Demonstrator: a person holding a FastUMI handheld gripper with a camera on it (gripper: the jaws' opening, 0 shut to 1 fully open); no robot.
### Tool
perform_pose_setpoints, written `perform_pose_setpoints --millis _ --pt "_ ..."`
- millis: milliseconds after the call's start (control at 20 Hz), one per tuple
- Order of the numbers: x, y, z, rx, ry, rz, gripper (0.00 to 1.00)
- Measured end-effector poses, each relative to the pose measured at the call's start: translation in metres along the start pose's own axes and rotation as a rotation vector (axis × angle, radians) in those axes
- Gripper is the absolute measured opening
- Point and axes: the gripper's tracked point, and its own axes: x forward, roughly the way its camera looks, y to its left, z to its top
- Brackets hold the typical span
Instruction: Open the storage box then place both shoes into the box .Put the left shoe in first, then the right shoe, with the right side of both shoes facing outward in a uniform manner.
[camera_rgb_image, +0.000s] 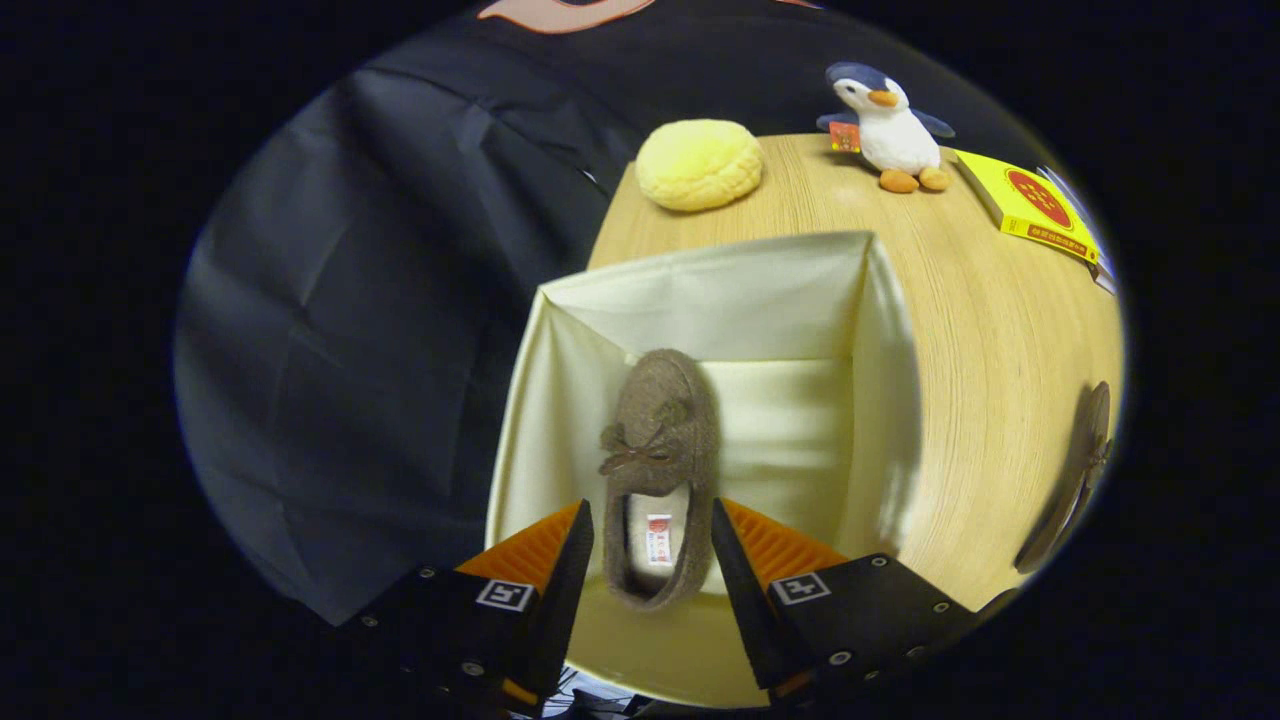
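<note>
Shoe (660, 470) inside open box (700, 290) on wooden table (1000, 340); tongs (652, 545) straddle heel.

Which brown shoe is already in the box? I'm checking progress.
The brown shoe between the hand-held gripper fingers, open around its heel, lies inside the cream storage box. The other shoe lies on the wooden table, right of the box.

A light wood-grain table (1000, 330) stood against a creased black cloth wall (350, 300) — the cloth hung past the table's left edge. Lighting was even — shadows were soft.
</note>
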Motion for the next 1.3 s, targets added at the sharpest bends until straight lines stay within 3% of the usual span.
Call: perform_pose_setpoints --millis 200,350,600,850,1300 --pt "-0.064 -0.025 0.025 -0.009 -0.126 0.043 0.89" --pt "-0.108 -0.067 0.040 -0.024 -0.239 0.007 0.96" --pt "-0.163 -0.152 0.046 -0.073 -0.401 -0.082 0.97" --pt "-0.192 -0.245 0.016 -0.049 -0.420 -0.194 0.98" --pt "-0.181 -0.386 -0.063 0.048 -0.358 -0.408 0.98"
